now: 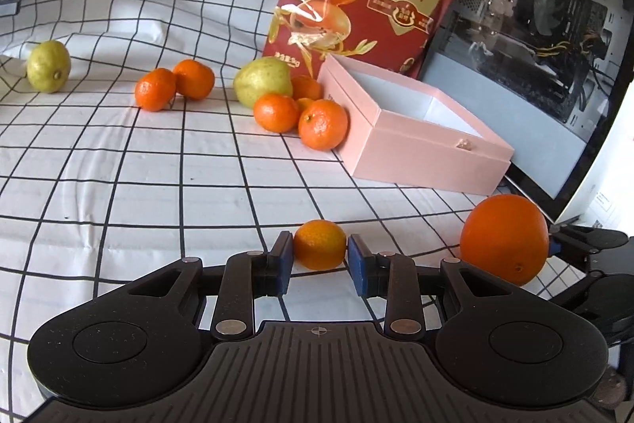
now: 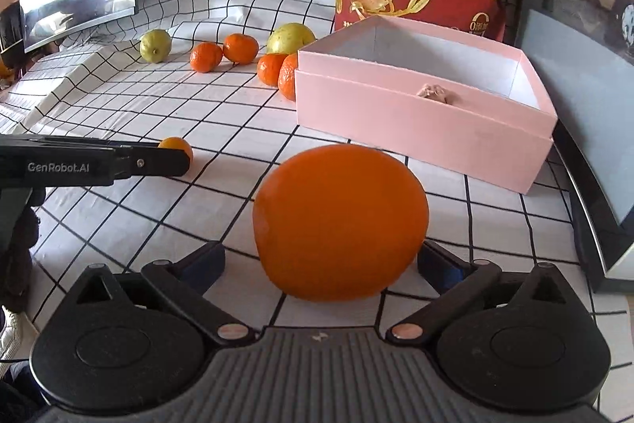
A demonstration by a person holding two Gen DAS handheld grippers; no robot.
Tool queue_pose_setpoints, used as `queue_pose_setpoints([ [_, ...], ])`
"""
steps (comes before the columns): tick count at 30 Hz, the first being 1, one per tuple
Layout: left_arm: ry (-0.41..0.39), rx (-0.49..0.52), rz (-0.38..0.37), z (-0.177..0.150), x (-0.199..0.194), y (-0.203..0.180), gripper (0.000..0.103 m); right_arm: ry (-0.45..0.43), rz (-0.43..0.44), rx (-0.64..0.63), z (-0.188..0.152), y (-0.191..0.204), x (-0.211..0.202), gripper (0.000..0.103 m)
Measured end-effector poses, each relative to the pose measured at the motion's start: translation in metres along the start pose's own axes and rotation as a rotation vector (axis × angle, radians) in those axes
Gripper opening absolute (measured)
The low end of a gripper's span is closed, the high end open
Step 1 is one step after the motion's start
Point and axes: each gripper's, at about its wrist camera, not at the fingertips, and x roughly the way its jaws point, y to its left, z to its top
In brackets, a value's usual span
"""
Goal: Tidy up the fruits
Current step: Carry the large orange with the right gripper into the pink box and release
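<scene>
Close in, the left gripper (image 1: 320, 256) pinches a small mandarin (image 1: 320, 244) between its blue pads, the fruit low over the checked cloth (image 1: 158, 185). Right gripper (image 2: 321, 260) stands wide open around a big orange (image 2: 340, 222) that sits on the cloth, a gap at each pad. Pink box (image 2: 416, 129) lies just beyond, open. More mandarins (image 1: 295, 117) and a pear (image 1: 263, 82) cluster at the box's left wall; two mandarins (image 1: 174, 84) and another pear (image 1: 48, 66) farther left.
</scene>
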Motion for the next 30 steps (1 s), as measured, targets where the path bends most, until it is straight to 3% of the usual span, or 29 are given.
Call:
queue_pose_setpoints([
  [8,-0.004,-0.014,-0.003,-0.001,-0.002,0.001,0.034,0.025,0.069,-0.059,-0.004,-0.007,-0.008,0.103],
  [15,-0.026,-0.009,-0.021,0.007,-0.003,0.000,0.034,-0.003,0.061,0.026,0.001,-0.023,-0.004,0.102],
  [26,0.036,0.156,-0.027,0.009,0.013,-0.044,0.034,-0.055,0.045,-0.005,0.014,-0.024,0.001,0.094],
  [30,0.057,0.186,-0.002,0.006,0.018,-0.053,0.035,-0.058,0.053,-0.033,0.010,-0.018,-0.003,0.084],
])
